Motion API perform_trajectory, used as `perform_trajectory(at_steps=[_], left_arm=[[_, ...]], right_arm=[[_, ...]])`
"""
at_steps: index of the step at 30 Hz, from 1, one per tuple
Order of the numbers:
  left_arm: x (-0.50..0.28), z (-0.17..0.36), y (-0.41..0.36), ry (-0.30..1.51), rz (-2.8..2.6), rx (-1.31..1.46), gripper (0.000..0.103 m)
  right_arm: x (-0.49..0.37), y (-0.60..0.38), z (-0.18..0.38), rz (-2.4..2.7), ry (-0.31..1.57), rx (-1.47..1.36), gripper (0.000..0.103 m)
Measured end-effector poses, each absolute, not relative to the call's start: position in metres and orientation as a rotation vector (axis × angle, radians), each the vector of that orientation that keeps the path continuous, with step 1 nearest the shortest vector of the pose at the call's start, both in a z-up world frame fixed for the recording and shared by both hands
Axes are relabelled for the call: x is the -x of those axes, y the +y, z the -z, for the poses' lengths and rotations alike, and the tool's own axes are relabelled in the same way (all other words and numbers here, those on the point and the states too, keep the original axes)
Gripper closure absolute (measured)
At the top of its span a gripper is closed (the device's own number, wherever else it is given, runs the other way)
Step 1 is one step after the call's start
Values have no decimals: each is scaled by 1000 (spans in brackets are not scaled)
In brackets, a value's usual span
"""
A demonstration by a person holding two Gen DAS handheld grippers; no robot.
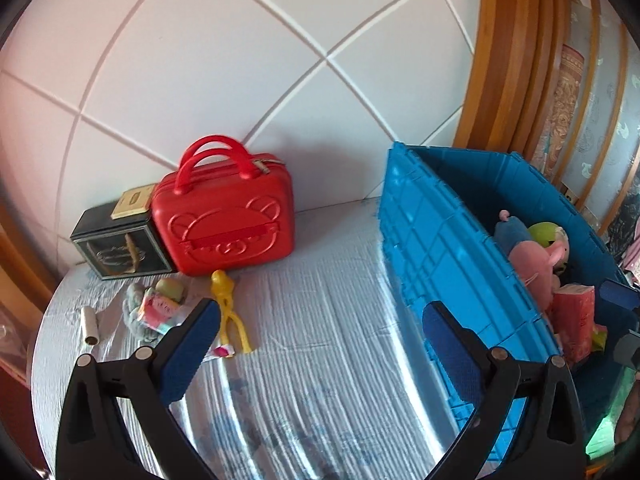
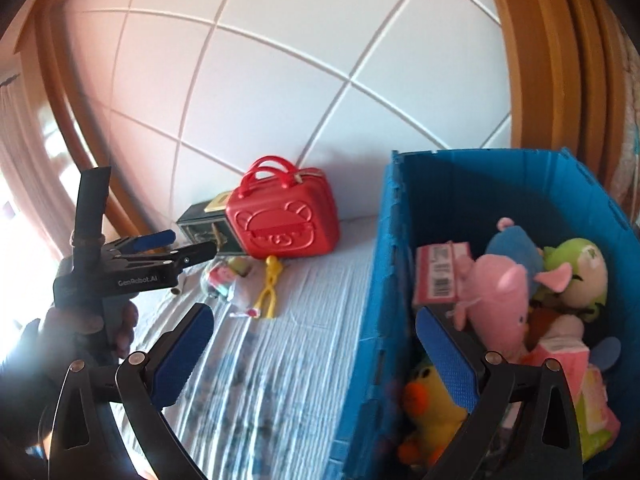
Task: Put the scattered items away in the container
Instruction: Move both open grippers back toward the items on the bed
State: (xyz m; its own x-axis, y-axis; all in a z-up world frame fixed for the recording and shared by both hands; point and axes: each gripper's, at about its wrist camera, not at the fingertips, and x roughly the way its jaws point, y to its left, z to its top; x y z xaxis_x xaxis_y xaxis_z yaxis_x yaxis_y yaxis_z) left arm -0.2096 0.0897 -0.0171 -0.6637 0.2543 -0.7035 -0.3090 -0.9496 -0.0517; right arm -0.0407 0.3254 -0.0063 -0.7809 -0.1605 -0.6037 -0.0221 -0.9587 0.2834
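While both tools stood released and empty, the risks lay mostly with the small clutter at the bench's far left corner. A short metal tube (image 1: 89, 326) lay nearest the left edge and, being round, looked likely to roll off if a finger nudged it rather than closed on it. Just beside it sat a soft crumpled bundle (image 1: 154, 307), and touching that a yellow figure toy (image 1: 230, 312) with thin splayed legs; closing on one could easily drag its neighbour along or pinch only a leg, so it dropped on the way across. Behind them, against the wall, a dark tin (image 1: 120, 246) leaned by a red case (image 1: 226, 222), which seemed too broad for the open jaws except at its handles. The left tool (image 1: 320, 344) hovered over the middle of the bench, jaws wide, holding nothing. Toward the right edge stood the blue crate (image 1: 448, 240), already crowded with plush toys, so anything set on top might slide out. The right tool (image 2: 316, 350), jaws wide too, straddled the crate's near wall and could knock it
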Motion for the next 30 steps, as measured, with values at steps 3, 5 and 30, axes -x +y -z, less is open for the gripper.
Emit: perform_trajectory(at_steps=[3,5,30], left_arm=[[208,26,40,75,-2645,1132,1],[208,33,8,75,-2673,1152,1],[327,241,-305,-40,-3036,1396,0]], right_arm=[[60,284,11,2830,-385,-1031,0],[76,254,17,2811,-345,-1046,0],[365,101,219,2793,-60,-1316,0]])
